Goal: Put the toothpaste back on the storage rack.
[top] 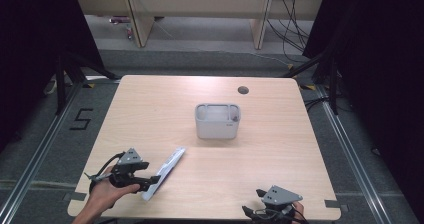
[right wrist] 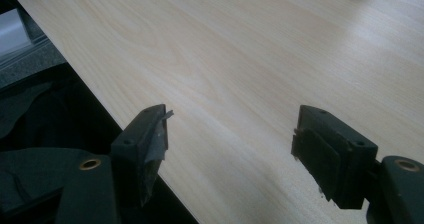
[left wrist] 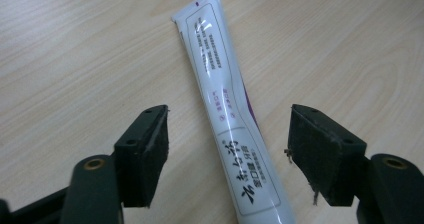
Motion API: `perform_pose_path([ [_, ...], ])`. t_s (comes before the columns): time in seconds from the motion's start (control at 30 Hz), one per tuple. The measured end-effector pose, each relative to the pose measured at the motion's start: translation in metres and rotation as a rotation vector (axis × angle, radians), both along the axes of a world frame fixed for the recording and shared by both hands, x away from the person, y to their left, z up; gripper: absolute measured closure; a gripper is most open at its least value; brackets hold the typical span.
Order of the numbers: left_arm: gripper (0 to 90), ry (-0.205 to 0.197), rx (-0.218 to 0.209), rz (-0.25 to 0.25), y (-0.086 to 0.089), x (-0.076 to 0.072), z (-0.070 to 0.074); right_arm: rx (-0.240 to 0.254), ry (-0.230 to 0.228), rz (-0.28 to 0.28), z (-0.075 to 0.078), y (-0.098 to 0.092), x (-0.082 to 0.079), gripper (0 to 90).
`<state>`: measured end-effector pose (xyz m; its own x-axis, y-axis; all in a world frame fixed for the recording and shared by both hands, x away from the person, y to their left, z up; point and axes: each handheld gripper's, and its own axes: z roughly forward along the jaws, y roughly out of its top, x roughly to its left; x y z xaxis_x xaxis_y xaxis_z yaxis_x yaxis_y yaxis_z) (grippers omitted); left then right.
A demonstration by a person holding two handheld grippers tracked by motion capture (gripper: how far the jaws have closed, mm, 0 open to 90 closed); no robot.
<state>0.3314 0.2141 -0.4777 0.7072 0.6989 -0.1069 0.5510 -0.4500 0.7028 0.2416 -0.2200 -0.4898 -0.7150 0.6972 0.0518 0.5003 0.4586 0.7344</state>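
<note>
Both tongs sit along the near edge of the pale wooden table, and neither has hold of anything. Seen from the high view, the left gripper lies at about seven o'clock on the tabletop, held in the person's left hand, with its black jaws pointing towards three o'clock. In the left gripper view, its jaws stand apart on either side of a long white plastic toothpaste tube with purple print. Bare wood shows between each pad and the tube, so the pads are not pressing on it. This tube lies flat on the table, with its flat crimped end pointing to one o'clock and its other end down at seven o'clock, between the jaws.

At about five o'clock on the tabletop, the right gripper rests at the table's near edge, well apart from the tube. In the right gripper view its jaws are spread wide over bare wood, with nothing between them.

A grey rectangular plastic organiser box stands near the middle of the table, towards twelve o'clock from the tube and well apart from it.
</note>
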Motion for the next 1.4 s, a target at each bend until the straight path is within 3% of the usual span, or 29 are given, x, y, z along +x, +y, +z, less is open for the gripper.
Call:
perform_pose_path([
  [0.17,37.5,0.016,0.032,-0.014,-0.009,0.010,0.000,0.000,0.004,0.003,0.000,0.000,0.000,30.3],
  [0.27,39.9,0.043,0.060,-0.029,-0.017,0.019,0.001,-0.006,-0.021,0.007,0.000,-0.001,0.000,30.3],
  [0.43,44.7,0.104,0.115,-0.054,-0.025,0.028,-0.001,0.001,0.015,-0.010,0.000,0.001,-0.003,30.3],
  [0.5,45.4,0.113,0.132,-0.053,-0.027,0.030,0.000,-0.007,-0.007,0.008,0.000,0.001,-0.001,30.3],
  [0.63,50.5,0.146,0.159,-0.060,-0.032,0.034,0.001,-0.006,0.006,0.008,-0.001,0.002,-0.002,30.5],
  [0.67,50.5,0.147,0.185,-0.076,-0.033,0.036,0.001,-0.008,0.006,0.007,-0.001,0.002,-0.002,30.5],
  [0.7,50.9,0.154,0.199,-0.082,-0.034,0.038,0.001,-0.020,-0.021,0.026,-0.001,0.002,-0.001,30.6],
  [0.73,51.3,0.162,0.207,-0.081,-0.035,0.039,0.000,-0.011,-0.009,0.016,-0.001,0.003,-0.002,30.6],
  [1.1,55.4,0.247,0.224,-0.096,-0.044,0.047,-0.005,-0.005,0.008,0.014,0.000,0.004,-0.003,30.8],
  [1.13,56.9,0.255,0.268,-0.112,-0.047,0.048,-0.007,-0.008,-0.005,0.021,-0.001,0.003,-0.002,30.8],
  [1.4,58.2,0.266,0.353,-0.146,-0.057,0.051,-0.004,-0.009,-0.010,0.035,-0.001,0.004,-0.001,30.9],
])
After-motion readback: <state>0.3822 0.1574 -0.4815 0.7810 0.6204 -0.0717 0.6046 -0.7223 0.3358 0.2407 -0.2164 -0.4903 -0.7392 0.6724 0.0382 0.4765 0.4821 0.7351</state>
